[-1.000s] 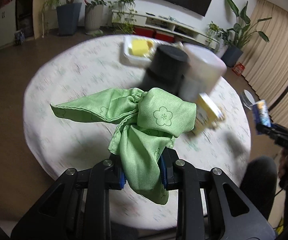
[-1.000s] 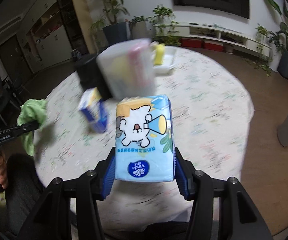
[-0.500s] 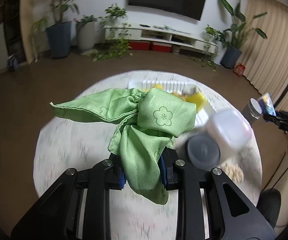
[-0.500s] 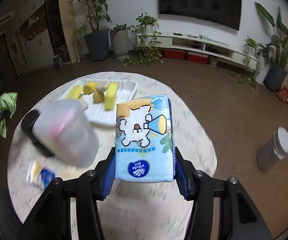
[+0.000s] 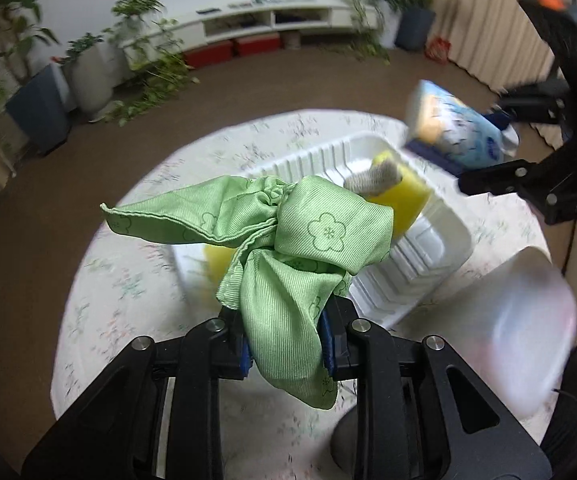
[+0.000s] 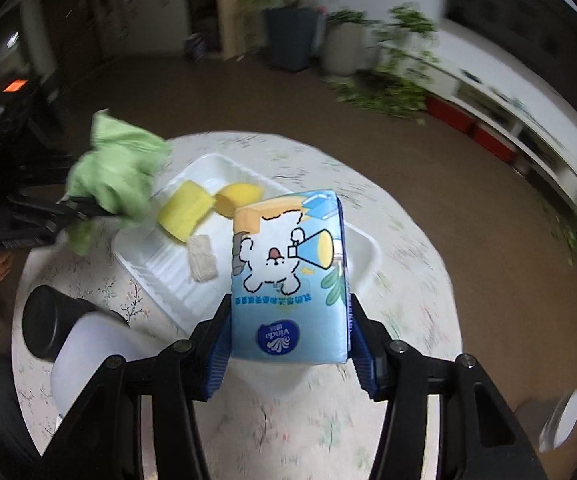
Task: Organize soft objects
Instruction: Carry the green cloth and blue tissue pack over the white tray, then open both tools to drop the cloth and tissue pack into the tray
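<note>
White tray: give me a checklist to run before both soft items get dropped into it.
1. Left hand-held gripper shut on green cloth: ok.
2. Right hand-held gripper shut on tissue pack: ok.
3. Bare room in white tray: ok, ribbed near end is free.
4. Sponges and small roll inside tray: ok.
5. Grippers apart from each other: ok.
6. Both items directly above tray: cannot tell.

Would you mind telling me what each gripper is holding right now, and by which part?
The left gripper pinches the green cloth by its bunched lower folds; the right gripper clamps the tissue pack across its sides near the logo end.
</note>
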`<state>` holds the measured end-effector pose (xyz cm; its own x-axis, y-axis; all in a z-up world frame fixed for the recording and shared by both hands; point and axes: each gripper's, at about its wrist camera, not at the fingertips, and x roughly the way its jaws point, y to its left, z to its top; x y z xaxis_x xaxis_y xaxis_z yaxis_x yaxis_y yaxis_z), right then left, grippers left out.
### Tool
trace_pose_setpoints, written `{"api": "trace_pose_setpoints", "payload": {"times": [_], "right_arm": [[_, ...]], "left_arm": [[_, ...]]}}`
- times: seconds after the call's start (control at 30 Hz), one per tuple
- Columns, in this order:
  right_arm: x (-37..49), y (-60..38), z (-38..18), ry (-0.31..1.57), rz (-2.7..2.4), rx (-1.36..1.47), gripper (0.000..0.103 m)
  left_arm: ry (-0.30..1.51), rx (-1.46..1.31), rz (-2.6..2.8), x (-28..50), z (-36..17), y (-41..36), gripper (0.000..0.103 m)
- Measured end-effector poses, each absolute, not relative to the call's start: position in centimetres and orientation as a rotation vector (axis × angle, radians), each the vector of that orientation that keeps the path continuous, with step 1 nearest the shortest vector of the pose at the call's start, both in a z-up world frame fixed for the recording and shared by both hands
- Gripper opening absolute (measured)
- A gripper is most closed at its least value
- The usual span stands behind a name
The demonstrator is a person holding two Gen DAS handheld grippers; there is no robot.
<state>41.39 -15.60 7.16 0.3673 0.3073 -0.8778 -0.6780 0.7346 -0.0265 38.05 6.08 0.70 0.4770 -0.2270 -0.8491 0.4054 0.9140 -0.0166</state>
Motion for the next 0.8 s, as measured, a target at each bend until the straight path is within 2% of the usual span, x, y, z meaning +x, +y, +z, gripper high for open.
{"api": "trace_pose_setpoints", "payload": {"times": [0.3, 0.43, 0.5, 0.53, 0.57, 0.7, 0.8], "right_arm": [[44.0, -8.8, 1.9, 1.109, 0.763, -0.626, 0.055], [45.0, -7.4, 0.4, 1.143, 0.759, -0.677, 0.055], [45.3, -7.1, -0.8, 1.180, 0.744, -0.708, 0.055], [45.4, -6.9, -1.2, 1.182, 0.734, -0.726, 0.055], [45.4, -6.9, -1.4, 1.182, 0.727, -0.733, 0.056], [45.4, -7.4, -1.3, 1.164, 0.710, -0.715, 0.057], [45.4, -7.7, -0.6, 1.147, 0.698, -0.698, 0.061]], "left_arm": [[1.064, 0.259, -0.407, 39.7, -3.0, 4.6, 0.024], [1.069, 0.255, -0.408, 40.0, -3.7, 4.5, 0.028], [1.062, 0.244, -0.398, 40.1, -3.6, 4.7, 0.036], [1.057, 0.239, -0.393, 40.1, -3.5, 4.8, 0.050], [1.053, 0.230, -0.391, 40.1, -3.4, 4.9, 0.059], [1.045, 0.209, -0.381, 40.1, -3.3, 5.4, 0.064], [1.031, 0.191, -0.379, 39.8, -2.7, 5.8, 0.072]]}}
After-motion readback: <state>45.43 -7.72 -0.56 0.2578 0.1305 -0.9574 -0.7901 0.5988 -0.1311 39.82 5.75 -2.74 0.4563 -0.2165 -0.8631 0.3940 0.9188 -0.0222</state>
